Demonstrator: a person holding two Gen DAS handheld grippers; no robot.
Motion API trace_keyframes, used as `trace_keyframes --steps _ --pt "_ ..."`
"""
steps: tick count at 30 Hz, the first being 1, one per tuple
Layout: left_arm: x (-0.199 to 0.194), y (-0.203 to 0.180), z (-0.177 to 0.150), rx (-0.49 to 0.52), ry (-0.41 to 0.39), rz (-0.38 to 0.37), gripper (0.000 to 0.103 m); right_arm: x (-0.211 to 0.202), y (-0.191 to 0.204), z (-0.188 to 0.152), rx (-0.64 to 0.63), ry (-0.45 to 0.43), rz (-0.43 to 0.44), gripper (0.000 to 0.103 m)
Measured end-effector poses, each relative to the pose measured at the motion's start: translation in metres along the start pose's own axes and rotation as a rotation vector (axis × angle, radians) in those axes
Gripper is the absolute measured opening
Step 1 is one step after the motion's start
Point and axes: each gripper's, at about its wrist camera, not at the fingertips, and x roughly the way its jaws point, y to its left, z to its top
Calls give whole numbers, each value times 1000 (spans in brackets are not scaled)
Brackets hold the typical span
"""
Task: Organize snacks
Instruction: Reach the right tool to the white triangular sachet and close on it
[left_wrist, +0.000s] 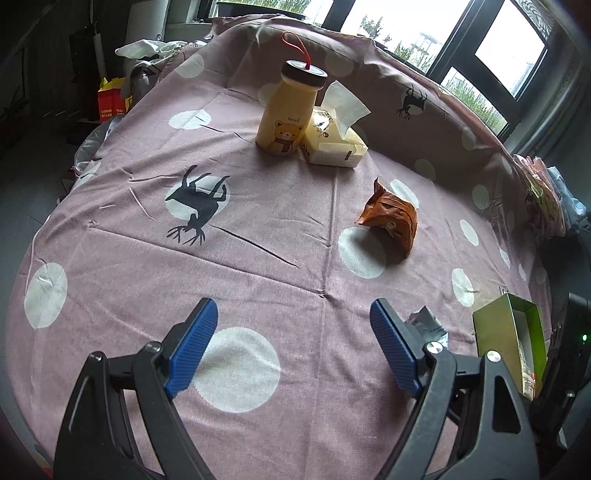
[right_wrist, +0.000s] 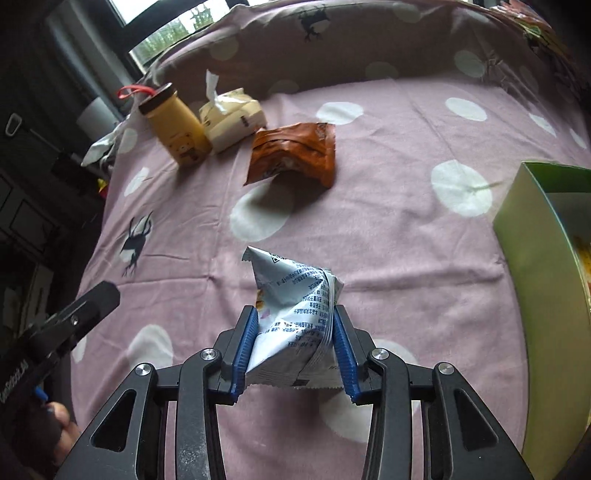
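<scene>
Two snack packets are showing on the pink spotted bedsheet (right_wrist: 388, 229) I am working over. In the right wrist view, I am pinching the white printed snack packet (right_wrist: 295, 314) with my right gripper (right_wrist: 293, 350): both blue pads are pressing into its crumpled sides at the lower middle of the frame, and its pointed top is sticking up above the fingertips. The orange-brown snack packet (right_wrist: 293, 155) is lying by itself in the upper middle of that frame, well apart from the one I am gripping. Further toward the upper left, a yellow bear-print bottle (right_wrist: 177, 125) with a dark lid and red loop is standing just beside a tissue pack (right_wrist: 232, 118) with one sheet poking out. An open green box (right_wrist: 543, 266) is sitting at the right edge, near the white packet but not touching it. In the left wrist view, my left gripper (left_wrist: 293, 347) is hovering over the sheet at the bottom of the frame with its blue pads spread wide and nothing between them. Just beyond its right finger, a corner of the white packet is peeking out, and the green box is lying at the lower right edge.
</scene>
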Motion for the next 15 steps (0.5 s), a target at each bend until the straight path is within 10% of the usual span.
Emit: trace_keyframes --steps 5,9,15 --pt "5 -3 -2 7 33 -1 85 -5 15 -4 -99 27 32 44" --pt "9 -6 -4 22 72 -14 85 -23 1 0 -56 -35 76 73" --pt "21 -25 -17 86 226 -137 82 -22 -30 9 87 -42 193 73"
